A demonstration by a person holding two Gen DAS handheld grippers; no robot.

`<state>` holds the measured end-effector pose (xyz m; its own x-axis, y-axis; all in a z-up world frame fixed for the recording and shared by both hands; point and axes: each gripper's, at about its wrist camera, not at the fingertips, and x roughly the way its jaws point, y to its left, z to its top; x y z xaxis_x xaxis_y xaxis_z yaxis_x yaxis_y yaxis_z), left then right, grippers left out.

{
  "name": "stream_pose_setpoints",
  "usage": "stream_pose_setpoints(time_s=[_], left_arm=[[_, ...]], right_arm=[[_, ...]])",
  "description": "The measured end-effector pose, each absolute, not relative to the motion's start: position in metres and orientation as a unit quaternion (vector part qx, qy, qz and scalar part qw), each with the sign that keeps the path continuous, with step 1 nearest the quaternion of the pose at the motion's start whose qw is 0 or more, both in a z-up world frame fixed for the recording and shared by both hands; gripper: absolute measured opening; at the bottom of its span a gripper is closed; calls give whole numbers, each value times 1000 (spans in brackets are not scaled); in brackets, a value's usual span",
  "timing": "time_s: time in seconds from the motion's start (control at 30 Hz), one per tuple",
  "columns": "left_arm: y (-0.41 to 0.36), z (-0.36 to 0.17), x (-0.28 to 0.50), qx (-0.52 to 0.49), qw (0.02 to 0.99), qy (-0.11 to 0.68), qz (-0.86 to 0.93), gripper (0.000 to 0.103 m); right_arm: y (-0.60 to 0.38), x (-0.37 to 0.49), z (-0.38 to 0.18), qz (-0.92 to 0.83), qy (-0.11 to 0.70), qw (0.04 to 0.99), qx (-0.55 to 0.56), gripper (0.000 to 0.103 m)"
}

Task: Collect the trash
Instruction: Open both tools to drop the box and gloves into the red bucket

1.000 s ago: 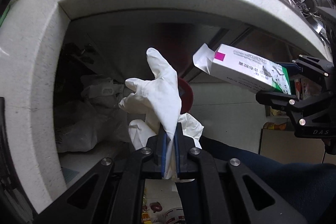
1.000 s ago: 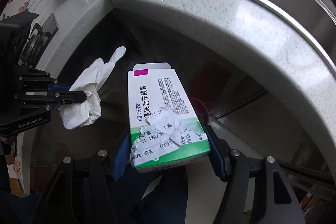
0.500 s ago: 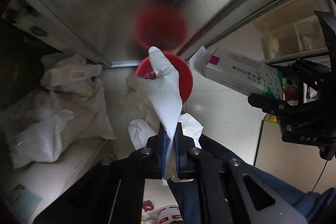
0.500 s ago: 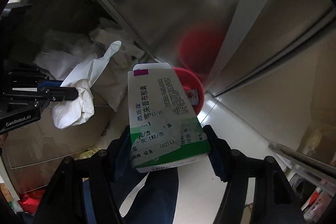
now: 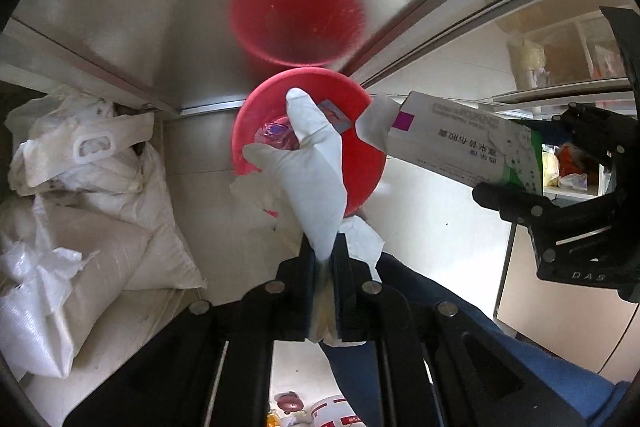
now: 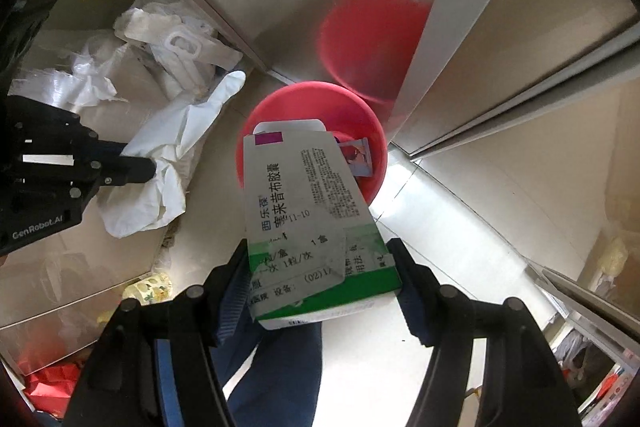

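My left gripper [image 5: 325, 259] is shut on a white disposable glove [image 5: 312, 167], which hangs over the near rim of a red bin [image 5: 360, 187] on the floor. My right gripper [image 6: 320, 267] is shut on a white and green medicine box [image 6: 304, 211], its open flap over the red bin [image 6: 372, 131]. The box [image 5: 460, 143] reaches toward the bin from the right in the left wrist view. The glove [image 6: 172, 151] and left gripper [image 6: 132, 167] show at left in the right wrist view. Small wrappers [image 6: 356, 155] lie in the bin.
White sacks and bags [image 5: 80, 195] are piled at the left on the floor. A steel cabinet wall [image 5: 160, 7] behind the bin mirrors it. My blue trouser leg [image 5: 440, 307] is below. Shelves with goods [image 5: 560, 67] stand at the right.
Both grippers dropped from the counter edge to under-counter level and closed in on the red bin. The glove and box now hang over it, still held.
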<state>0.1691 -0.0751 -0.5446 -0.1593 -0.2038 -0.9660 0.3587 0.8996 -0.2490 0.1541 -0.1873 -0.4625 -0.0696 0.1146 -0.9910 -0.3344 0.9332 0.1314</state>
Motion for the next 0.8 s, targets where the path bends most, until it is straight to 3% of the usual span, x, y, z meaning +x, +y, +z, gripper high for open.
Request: stream_pose_setpoints(time_s=[0.37,0.5,0.67,0.77,0.8], left_arm=[[-88,-556,174,60,648,729,-211,6],[-87,-558,175,58,645,734,-205,21],[-81,-566,181,58,650,733,-195,32],[-79,-567,180,59,648,735,-190,33],[-79,-567,180,60,648,735,-190,38]], right_arm=[[-197,153,-478,167,716,674,-68,63],[-199,157,-483,165,719,673,-65,63],[-200,161,-488,164,724,667,-59,63],[-199,163,-492,164,729,662,-55,63],[-198,164,-493,166,730,660,-54,63]])
